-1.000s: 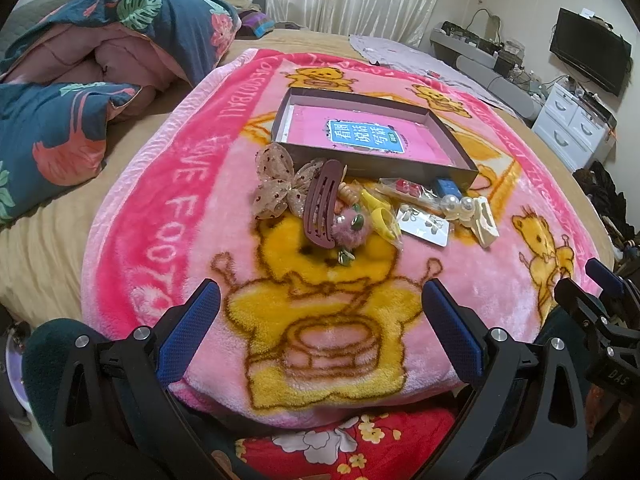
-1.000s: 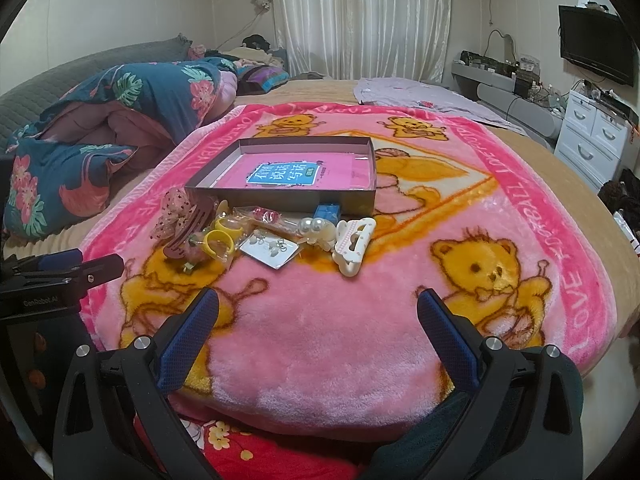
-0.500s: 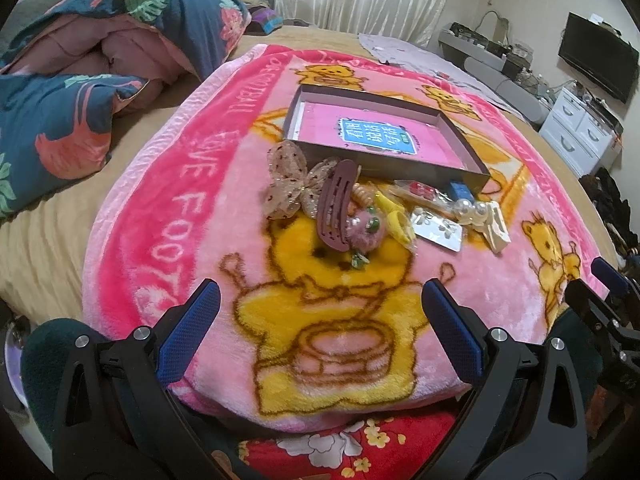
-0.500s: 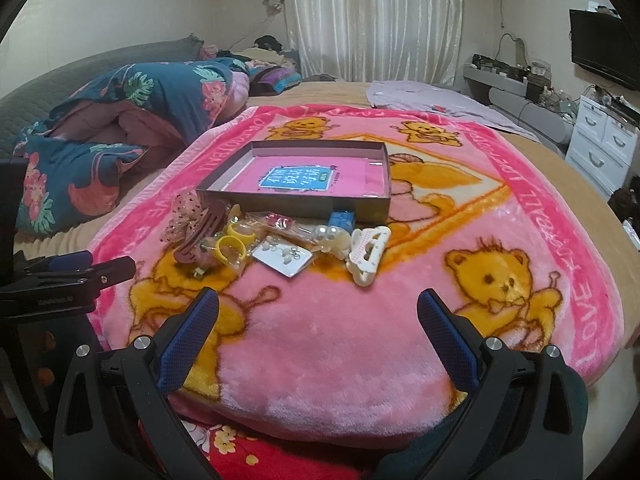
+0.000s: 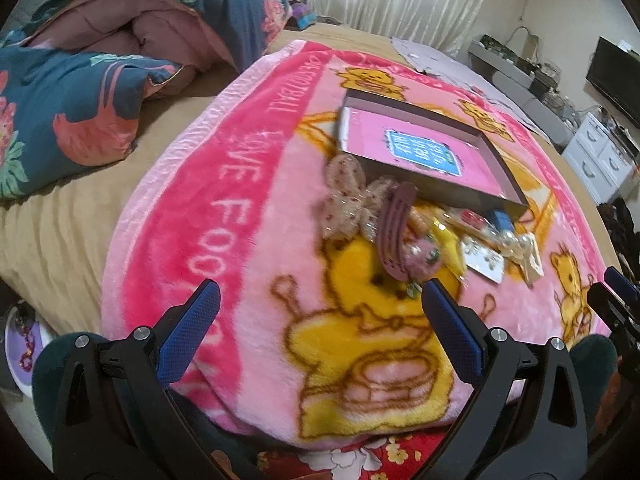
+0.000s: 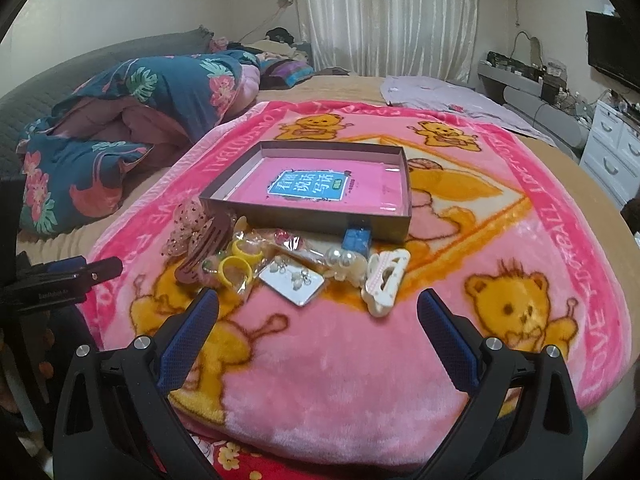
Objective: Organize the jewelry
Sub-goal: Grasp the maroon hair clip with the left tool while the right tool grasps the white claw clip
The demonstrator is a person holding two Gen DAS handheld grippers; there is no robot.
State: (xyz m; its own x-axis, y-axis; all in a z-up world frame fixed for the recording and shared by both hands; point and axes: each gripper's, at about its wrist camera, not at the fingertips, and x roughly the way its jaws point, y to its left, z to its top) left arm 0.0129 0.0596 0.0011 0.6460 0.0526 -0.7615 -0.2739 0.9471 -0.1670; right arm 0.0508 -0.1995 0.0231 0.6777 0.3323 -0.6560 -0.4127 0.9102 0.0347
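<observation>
Left wrist view: the left gripper (image 5: 320, 312), jaws apart and empty, has closed in on the jewelry pile (image 5: 420, 232) at one o'clock, beside the tray (image 5: 424, 148).

Right wrist view: the right gripper (image 6: 318, 322) (also apart, empty) has advanced; white clip (image 6: 386, 282) lies at twelve o'clock, nothing blocking.

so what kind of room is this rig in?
A bedroom, most likely: the work surface is a bed under a pink bear blanket, a rumpled floral duvet beside it, curtains behind.

Plush fleece blanket (image 6: 320, 380); matt cardboard box (image 6: 312, 224); glossy pearls (image 6: 340, 258).
</observation>
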